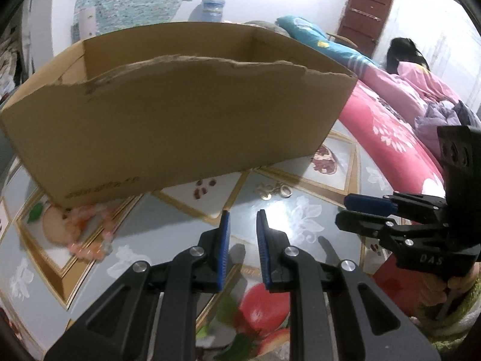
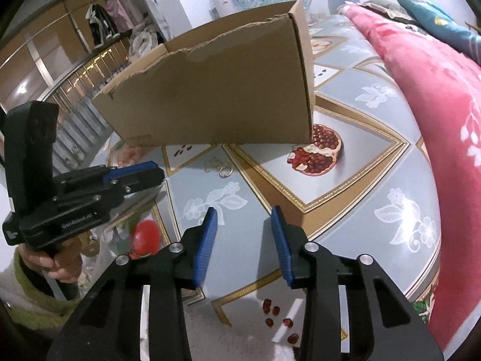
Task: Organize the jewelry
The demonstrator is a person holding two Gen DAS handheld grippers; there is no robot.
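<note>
Both claws released and empty: left claw [image 1: 243, 219], right claw [image 2: 243, 215]. Rings [image 2: 219, 166] ahead lie flat; thin metal may slip from the pads when pinched

The left gripper [image 1: 243, 219] and right gripper [image 2: 243, 213] are showing black linkages, silver screws and ribbed blue pads [image 2: 207, 240], while a fuzzy green sleeve [image 2: 39, 307] is covering the wrist.
</note>
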